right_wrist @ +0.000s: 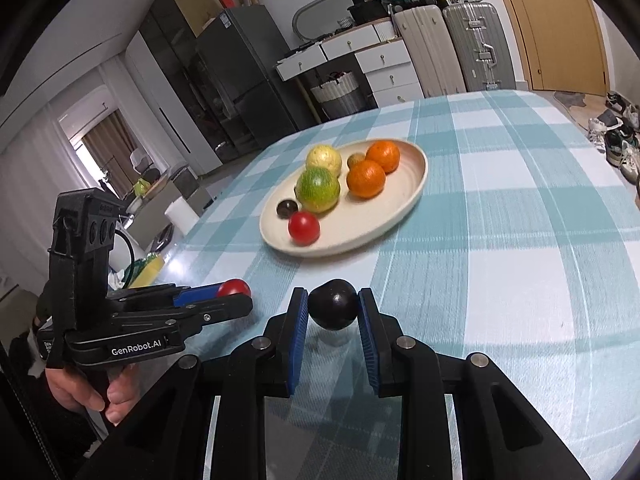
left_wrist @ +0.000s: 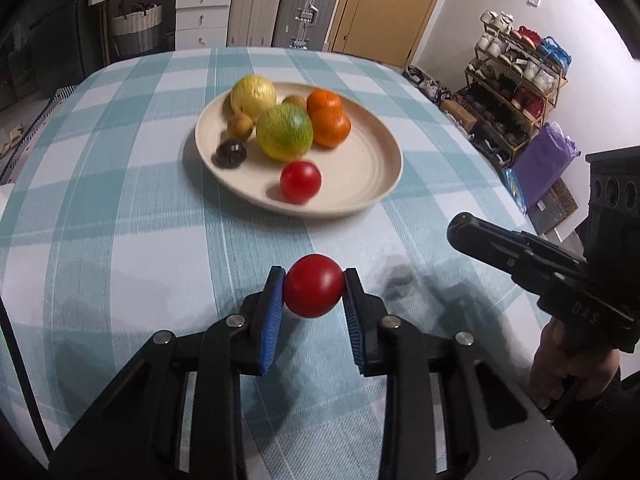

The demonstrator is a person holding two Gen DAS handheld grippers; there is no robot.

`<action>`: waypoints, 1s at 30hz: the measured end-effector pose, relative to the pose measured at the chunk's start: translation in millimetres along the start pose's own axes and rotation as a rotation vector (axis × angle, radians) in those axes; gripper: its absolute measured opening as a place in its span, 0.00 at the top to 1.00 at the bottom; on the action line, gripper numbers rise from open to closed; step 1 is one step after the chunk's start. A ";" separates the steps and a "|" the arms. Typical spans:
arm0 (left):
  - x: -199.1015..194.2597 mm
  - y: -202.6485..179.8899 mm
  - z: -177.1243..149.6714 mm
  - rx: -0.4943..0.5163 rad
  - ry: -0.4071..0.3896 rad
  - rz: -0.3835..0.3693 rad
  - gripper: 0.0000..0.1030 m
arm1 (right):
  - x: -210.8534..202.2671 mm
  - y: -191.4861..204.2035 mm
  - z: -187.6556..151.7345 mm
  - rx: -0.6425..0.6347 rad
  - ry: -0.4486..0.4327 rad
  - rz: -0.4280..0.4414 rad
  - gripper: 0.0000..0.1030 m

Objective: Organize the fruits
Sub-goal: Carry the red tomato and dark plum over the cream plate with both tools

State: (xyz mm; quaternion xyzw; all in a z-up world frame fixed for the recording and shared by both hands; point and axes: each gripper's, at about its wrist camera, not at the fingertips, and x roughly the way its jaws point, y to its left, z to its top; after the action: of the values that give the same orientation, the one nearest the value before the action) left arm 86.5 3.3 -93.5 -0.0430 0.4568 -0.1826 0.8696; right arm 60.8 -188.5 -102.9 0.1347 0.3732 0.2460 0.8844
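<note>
1. Left gripper [left_wrist: 314, 286] is squeezed tight on a red tomato [left_wrist: 313, 286], w/ blue pads [left_wrist: 273, 300] pressing both sides, just above the checked cloth [left_wrist: 120, 240].
2. Right gripper [right_wrist: 333, 310] is shut tight on a dark plum [right_wrist: 333, 309], also near the cloth.
3. Plate [left_wrist: 360, 184] sits farther back on the table. It holds another red tomato [left_wrist: 300, 182], a green-yellow fruit [left_wrist: 284, 132], a yellow fruit [left_wrist: 253, 95], 2 oranges [left_wrist: 329, 118], a small dark fruit [left_wrist: 230, 154] & 2 brown fruits.

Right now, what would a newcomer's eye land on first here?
The red tomato pinched in the left claw just above the checked tablecloth. Next, the dark plum gripped in the right claw. Beyond both, the cream plate crowded with bright fruit.
</note>
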 end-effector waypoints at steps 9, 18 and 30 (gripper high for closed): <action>2.8 -5.6 39.3 0.006 -0.040 -0.028 0.75 | 9.5 -4.0 32.8 -0.022 -0.014 -0.014 0.75; 24.6 -15.3 76.6 0.003 -0.039 -0.064 0.75 | 25.3 -16.6 63.0 0.015 -0.019 -0.001 0.75; 62.5 -18.4 111.3 0.009 -0.015 -0.098 0.75 | 55.9 -34.7 87.6 0.049 0.021 -0.001 0.75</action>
State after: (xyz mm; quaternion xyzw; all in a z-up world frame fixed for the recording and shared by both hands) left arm 203.8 -46.3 -73.4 -0.0630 0.4469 -0.2268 0.8631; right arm 169.7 -192.6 -90.7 0.1535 0.3884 0.2377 0.8770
